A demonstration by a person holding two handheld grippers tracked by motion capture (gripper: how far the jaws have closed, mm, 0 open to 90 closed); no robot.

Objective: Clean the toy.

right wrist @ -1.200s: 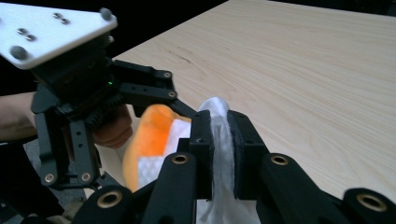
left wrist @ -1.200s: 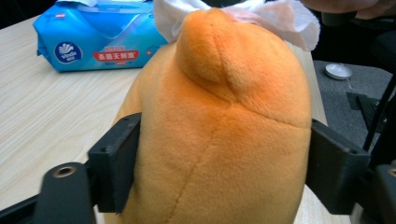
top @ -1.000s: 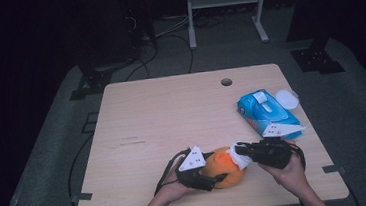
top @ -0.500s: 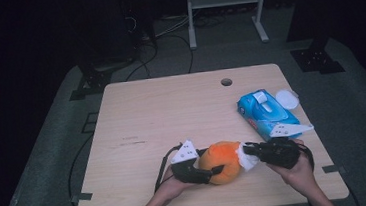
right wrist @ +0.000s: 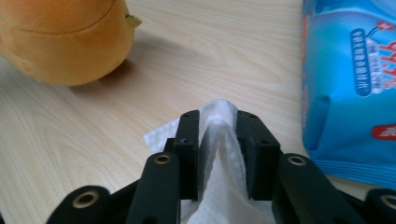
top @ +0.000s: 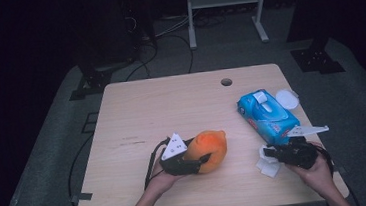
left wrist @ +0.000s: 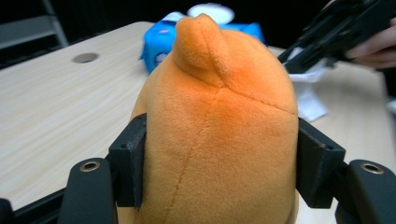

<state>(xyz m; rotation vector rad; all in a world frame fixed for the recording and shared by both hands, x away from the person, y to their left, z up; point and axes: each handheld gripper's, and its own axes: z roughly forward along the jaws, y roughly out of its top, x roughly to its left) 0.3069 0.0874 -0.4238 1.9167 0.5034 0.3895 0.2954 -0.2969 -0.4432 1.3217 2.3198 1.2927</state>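
An orange plush toy [top: 211, 146] lies on the table's near middle. My left gripper [top: 203, 155] is shut on it, and its jaws have just closed a little further, pads pressing the toy's sides [left wrist: 219, 116]. Off to the right, my right gripper [top: 272, 153] sits low over the table in front of a blue wet-wipe pack [top: 268, 116]. A white wipe [right wrist: 218, 121] stands folded between its pads and touches both. Those jaws have just been opening, so the grip is loose. The wipe's lower part [top: 267, 167] rests on the wood.
A round white lid [top: 286, 99] lies behind the pack near the right edge. The wooden table [top: 171, 109] has a cable hole [top: 226, 82] at the back. The pack [right wrist: 350, 70] is close on the right gripper's right side. Dark floor and stands surround the table.
My right gripper has drawn away from the toy, moving right and down to the table by the pack with the wipe. The left gripper and toy shifted slightly.
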